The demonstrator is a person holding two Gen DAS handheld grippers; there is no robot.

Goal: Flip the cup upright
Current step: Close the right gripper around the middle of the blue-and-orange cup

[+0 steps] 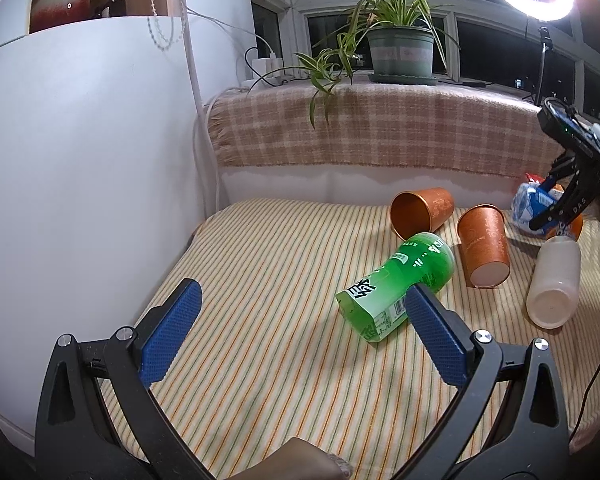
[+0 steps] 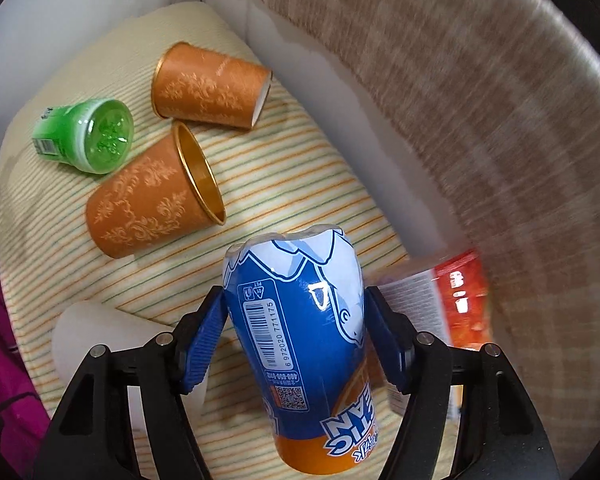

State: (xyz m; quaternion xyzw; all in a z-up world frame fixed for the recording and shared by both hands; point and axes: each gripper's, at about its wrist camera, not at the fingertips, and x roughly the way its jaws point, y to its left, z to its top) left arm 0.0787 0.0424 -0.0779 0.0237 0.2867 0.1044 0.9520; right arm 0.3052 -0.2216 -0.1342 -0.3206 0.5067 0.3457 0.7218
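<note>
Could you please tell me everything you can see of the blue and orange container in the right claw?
The blue and orange container is a cut-off plastic bottle wrapped in a glossy label with a barcode, a QR code and a white cartoon figure. The right claw grips it on both sides, its lobed end pointing away and its orange end toward the camera. It appears raised above the striped cloth.

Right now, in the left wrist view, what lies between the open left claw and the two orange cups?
The green bottle, on its side on the striped cloth, lies between the left claw and both orange cups. This shows in the left wrist view.
</note>
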